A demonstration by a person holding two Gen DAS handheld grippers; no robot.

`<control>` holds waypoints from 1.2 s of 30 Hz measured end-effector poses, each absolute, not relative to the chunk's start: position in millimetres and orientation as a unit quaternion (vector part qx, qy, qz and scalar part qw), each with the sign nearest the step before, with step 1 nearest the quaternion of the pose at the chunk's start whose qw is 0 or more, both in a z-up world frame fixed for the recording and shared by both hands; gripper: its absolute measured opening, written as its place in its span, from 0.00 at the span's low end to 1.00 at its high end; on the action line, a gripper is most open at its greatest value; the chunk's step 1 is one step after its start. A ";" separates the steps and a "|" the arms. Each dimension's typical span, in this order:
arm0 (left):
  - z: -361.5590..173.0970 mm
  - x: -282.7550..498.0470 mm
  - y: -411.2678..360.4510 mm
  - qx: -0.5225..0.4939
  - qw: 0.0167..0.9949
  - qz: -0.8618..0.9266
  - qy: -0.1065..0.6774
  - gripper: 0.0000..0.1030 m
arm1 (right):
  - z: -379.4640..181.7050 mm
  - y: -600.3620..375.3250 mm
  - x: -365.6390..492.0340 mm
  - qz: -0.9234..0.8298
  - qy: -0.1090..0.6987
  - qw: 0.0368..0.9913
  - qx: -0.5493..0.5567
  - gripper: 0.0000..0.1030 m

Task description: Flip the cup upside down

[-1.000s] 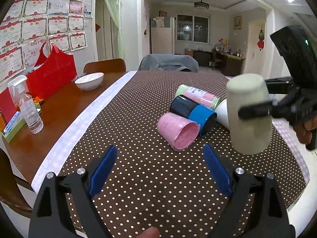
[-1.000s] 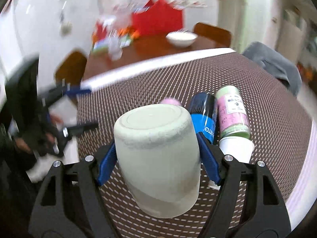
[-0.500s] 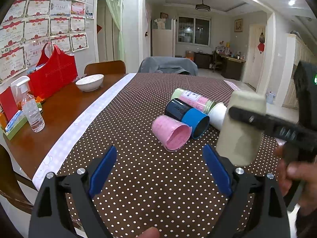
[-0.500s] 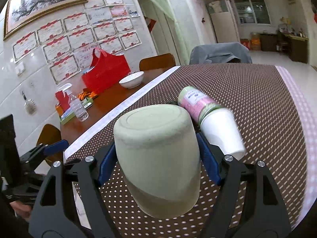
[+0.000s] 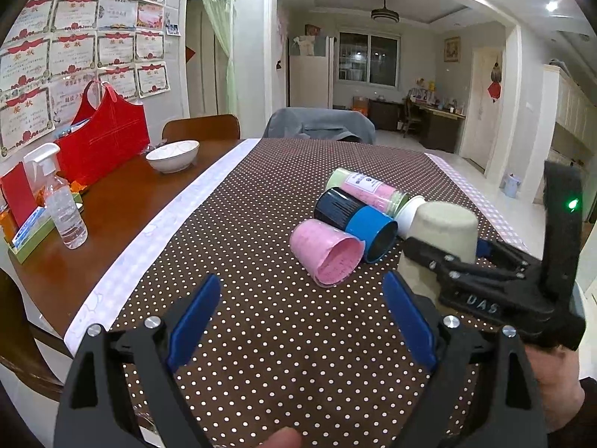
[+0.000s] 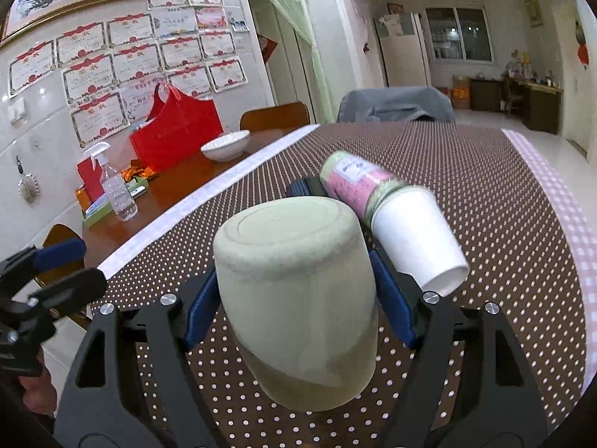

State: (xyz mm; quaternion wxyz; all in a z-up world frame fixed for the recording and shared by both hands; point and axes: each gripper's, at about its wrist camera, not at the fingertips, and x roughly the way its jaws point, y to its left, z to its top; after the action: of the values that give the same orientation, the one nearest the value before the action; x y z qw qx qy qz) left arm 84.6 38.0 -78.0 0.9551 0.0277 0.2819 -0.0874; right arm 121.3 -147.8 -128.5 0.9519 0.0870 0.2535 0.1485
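My right gripper (image 6: pixel 298 302) is shut on a pale green cup (image 6: pixel 298 291), held bottom up with its rim low over the dotted tablecloth (image 6: pixel 503 224). The cup also shows at the right of the left wrist view (image 5: pixel 444 231), with the right gripper (image 5: pixel 444 257) around it. My left gripper (image 5: pixel 298 321) is open and empty, low over the near cloth, left of the cup.
Several cups lie on their sides mid-table: pink (image 5: pixel 324 254), black and blue (image 5: pixel 354 224), green and pink (image 5: pixel 365 190), white (image 6: pixel 418 239). A white bowl (image 5: pixel 173 155), spray bottle (image 5: pixel 63 209) and red bag (image 5: pixel 104 138) stand on the bare wood at left.
The right gripper has brought the cup down from the air to just over the cloth and swung to face down the table. The left gripper has barely moved.
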 end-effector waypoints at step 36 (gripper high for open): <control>-19.2 24.2 3.1 0.046 0.973 -0.093 0.208 0.85 | -28.4 -192.5 7.7 0.068 0.171 0.976 0.118 0.94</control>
State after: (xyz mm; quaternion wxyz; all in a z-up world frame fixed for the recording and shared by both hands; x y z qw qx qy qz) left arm 24.2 3.1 -19.2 0.9727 0.0464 0.2077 -0.0928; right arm 7.7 -192.5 -28.4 0.9757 0.1182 0.1713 0.0680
